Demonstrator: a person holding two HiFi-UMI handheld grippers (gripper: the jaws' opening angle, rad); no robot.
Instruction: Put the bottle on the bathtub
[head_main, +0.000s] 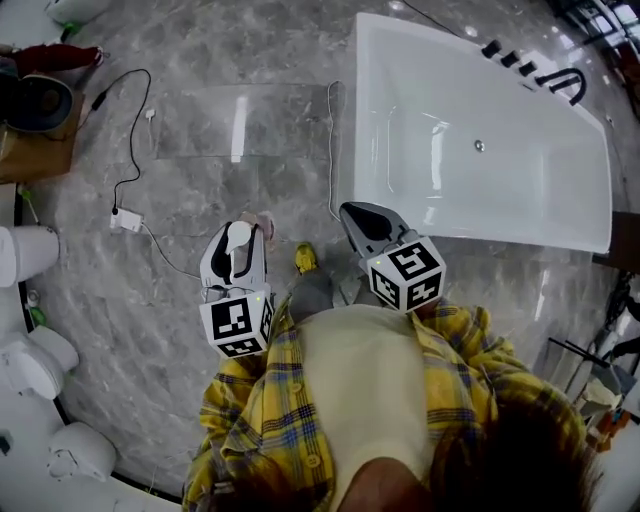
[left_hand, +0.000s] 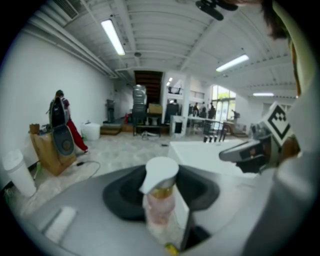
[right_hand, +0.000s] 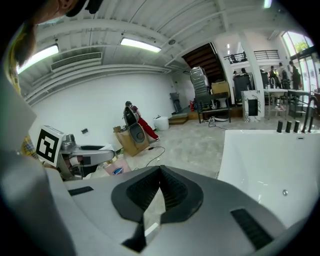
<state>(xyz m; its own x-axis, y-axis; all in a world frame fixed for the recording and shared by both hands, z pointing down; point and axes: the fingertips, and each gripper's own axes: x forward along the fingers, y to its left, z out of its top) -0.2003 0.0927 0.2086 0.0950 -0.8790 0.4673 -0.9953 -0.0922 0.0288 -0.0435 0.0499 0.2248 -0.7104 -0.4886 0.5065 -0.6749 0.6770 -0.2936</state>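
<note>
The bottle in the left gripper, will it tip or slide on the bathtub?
Bottle looks narrow with a broad white cap: probably tippy. Its smooth pinkish body seems plastic, likely light, and may slide on the glossy bathtub.

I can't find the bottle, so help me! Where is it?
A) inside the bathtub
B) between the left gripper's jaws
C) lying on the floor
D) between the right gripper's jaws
B: the bottle with its white cap is clamped in the left gripper. The right gripper has its jaws together on nothing, and the bathtub holds no bottle.
</note>
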